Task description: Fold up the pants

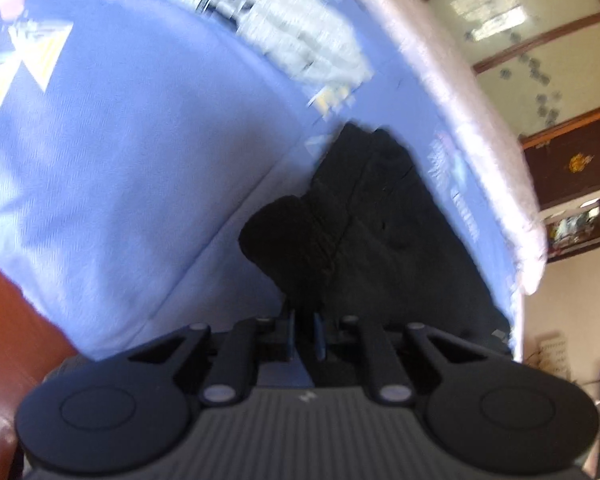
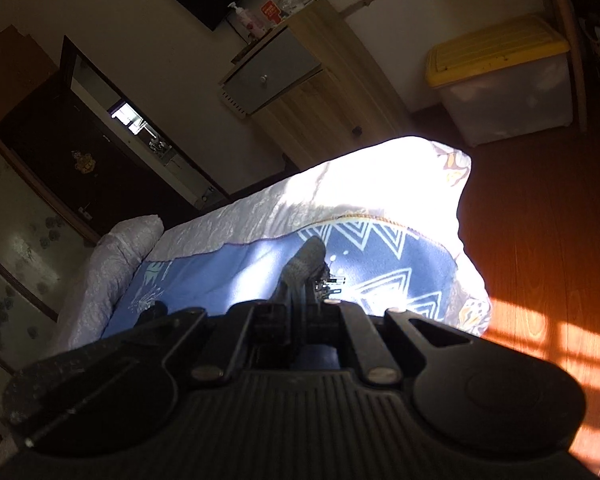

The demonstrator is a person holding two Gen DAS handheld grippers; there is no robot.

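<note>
1. The left hand-held gripper [image 1: 305, 320] has its jaws closed on an edge of the black pants [image 1: 380, 232], which spread from the fingertips toward 12 o'clock in the left wrist view.
2. The right hand-held gripper [image 2: 300, 312] is closed too, and a dark grey piece of fabric stands up from its fingertips toward 12 o'clock (most likely the pants [image 2: 304, 264]).
3. The pants lie on the blue patterned blanket [image 1: 120, 152] that covers the bed [image 2: 340, 192].
4. I judge the fold as only begun: both edges are gripped, but no neat layer is visible yet.
5. The cloth looks dark, soft and bunched, with wrinkles; its full outline is blurred.
</note>
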